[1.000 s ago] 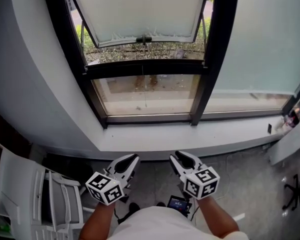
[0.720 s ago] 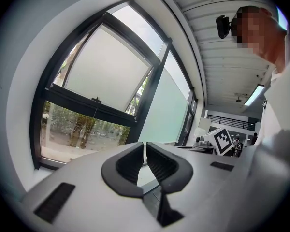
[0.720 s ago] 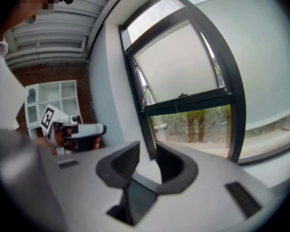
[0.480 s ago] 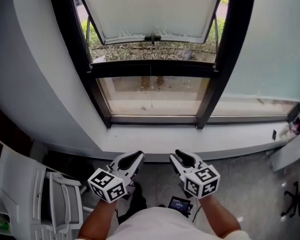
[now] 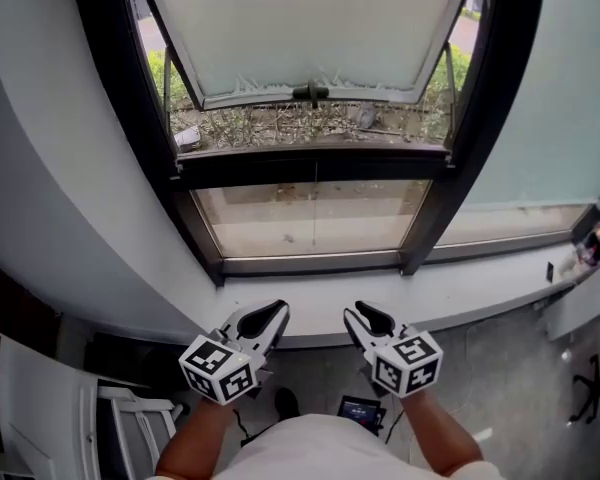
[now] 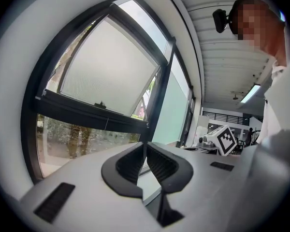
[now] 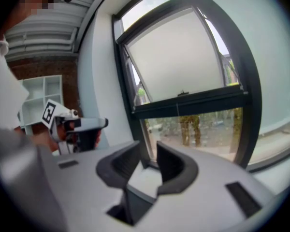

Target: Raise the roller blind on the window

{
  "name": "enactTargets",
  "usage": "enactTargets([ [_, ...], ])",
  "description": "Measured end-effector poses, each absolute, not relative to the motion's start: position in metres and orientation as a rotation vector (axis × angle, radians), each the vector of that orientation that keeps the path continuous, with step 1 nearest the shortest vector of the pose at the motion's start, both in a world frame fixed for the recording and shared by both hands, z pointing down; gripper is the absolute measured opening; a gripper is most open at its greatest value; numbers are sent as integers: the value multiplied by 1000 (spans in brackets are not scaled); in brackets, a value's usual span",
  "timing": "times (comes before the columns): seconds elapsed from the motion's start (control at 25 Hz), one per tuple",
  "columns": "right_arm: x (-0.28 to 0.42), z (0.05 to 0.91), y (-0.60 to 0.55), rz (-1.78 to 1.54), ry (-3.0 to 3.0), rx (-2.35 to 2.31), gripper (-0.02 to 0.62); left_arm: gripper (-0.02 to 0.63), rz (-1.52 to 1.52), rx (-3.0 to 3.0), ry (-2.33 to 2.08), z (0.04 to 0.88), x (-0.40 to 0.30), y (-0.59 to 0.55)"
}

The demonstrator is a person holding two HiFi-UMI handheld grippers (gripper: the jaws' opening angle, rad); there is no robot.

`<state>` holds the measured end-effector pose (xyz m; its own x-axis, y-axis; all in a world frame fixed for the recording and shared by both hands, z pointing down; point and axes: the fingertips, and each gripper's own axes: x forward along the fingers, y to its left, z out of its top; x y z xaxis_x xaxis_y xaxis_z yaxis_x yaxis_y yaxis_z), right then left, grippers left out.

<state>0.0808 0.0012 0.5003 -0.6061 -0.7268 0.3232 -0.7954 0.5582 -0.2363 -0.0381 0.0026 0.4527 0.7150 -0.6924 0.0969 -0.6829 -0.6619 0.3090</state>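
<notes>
roller blind (image 5: 550, 88): reads as the pale green sheet right of the black mullion (image 5: 470, 138). it's drawn down nearly to the sill (image 5: 480, 283), with a strip of bare glass (image 5: 510, 225) under its bottom edge. by my read it's fully down, so the raise hasn't started.

sweep left to right, all relative to the mullion:
- white slatted rack (image 5: 130, 413): far left and low, half out of frame. a second ago more of it showed, so the person has stepped in closer.
- left hand-held gripper (image 5: 278, 310): left of the mullion and below its foot. jaws pressed together, nothing in them. its tip now overlaps the sill's front edge; a second ago it sat short of it.
- open sash (image 5: 300, 28): left of the mullion, tilted outward, handle (image 5: 311, 92) on its lower rail. not the target.
- right hand-held gripper (image 5: 355, 313): just left of the mullion's foot and below it. jaws a moderate gap apart, empty. it has made the same advance onto the sill edge.

meaning: this is approach only. both tools are well apart from the blind, which sits up and right of them. i can't pick out a cord or chain, and i'd guess it hangs right of the mullion. the likely next move is a reach to the right with the already parted right one.
</notes>
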Motion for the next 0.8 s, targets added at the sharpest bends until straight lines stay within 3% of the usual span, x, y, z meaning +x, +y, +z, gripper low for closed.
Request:
enactTargets([
  [0.8,24,511,-86,523,-2523,1356,107,38,-21,2617,-926,469,-83,-85],
])
